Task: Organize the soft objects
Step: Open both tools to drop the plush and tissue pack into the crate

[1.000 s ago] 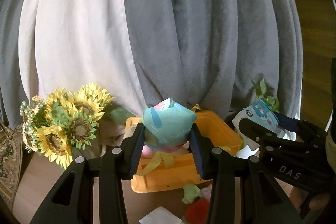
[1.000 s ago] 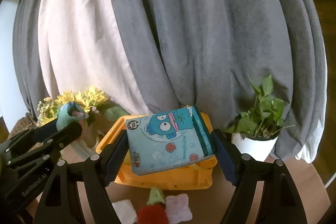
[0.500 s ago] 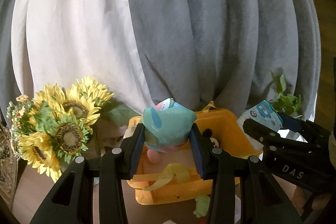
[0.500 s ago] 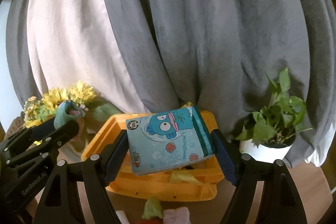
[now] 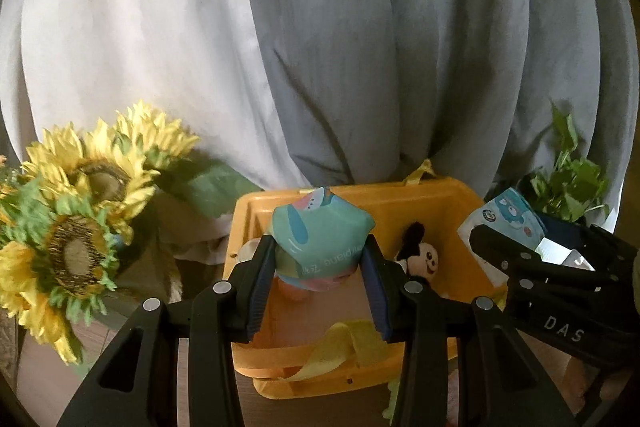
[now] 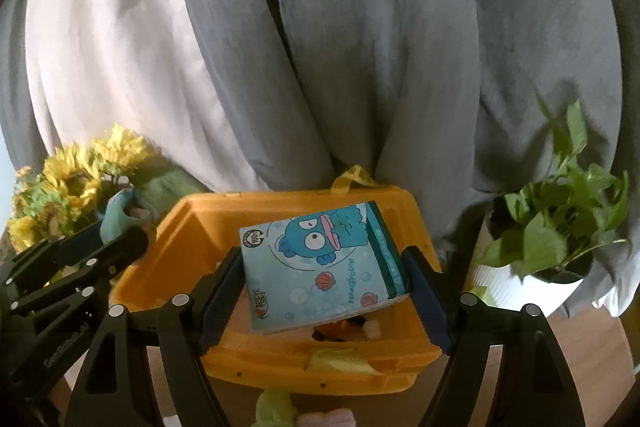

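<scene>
Curtain (image 5: 360, 47) close behind bin (image 6: 192, 227), perhaps touching.

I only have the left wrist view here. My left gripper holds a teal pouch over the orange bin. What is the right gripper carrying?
Observer: The right gripper is shut on a blue tissue pack printed with a cartoon fish face.
Operator: Is that pack over the bin too?
Observer: Yes, it hangs tilted above the orange bin, which already has small soft things under it.
Operator: Anything beside the bin on that side?
Observer: A leafy plant in a white pot stands just right of the bin.
Operator: And in front of it?
Observer: A light green soft piece and a pink one lie on the table in front of the bin.
</scene>
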A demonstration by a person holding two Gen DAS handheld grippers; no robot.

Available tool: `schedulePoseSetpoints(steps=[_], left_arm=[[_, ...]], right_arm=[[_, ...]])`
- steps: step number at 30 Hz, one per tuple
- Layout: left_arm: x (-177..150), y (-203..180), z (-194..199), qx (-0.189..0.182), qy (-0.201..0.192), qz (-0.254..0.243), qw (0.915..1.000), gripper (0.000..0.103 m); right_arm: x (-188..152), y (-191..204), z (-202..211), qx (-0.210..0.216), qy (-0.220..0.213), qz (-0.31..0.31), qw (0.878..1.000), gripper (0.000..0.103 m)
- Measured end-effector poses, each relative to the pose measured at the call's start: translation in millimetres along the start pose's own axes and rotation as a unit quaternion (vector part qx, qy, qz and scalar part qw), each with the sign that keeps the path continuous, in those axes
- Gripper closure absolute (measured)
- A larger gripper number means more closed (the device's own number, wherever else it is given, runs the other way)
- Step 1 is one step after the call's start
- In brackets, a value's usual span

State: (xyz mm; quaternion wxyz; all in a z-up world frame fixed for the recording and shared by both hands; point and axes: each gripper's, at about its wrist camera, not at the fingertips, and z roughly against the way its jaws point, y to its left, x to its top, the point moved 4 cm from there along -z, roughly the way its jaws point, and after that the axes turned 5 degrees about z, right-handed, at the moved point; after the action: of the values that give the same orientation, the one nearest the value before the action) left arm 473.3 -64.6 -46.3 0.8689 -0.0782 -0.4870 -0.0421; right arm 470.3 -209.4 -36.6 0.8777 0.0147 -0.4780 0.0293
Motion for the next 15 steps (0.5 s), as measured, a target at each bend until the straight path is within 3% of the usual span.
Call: schedulePoseSetpoints(steps=[12, 15], left_arm=[[-13.0, -3.0, -38.6, -0.003, 0.057, -0.018, 0.9982, 0.059], [-14.4, -2.6, -41.9, -0.004, 0.064, -0.016, 0.9978, 0.053]], right_arm=[[-12.3, -4.3, -41.0, -0.008, 0.052, 0.010, 0.999, 0.024], [-14.3, -5.6, -46.0, -0.006, 0.059, 0.006, 0.998, 0.022]])
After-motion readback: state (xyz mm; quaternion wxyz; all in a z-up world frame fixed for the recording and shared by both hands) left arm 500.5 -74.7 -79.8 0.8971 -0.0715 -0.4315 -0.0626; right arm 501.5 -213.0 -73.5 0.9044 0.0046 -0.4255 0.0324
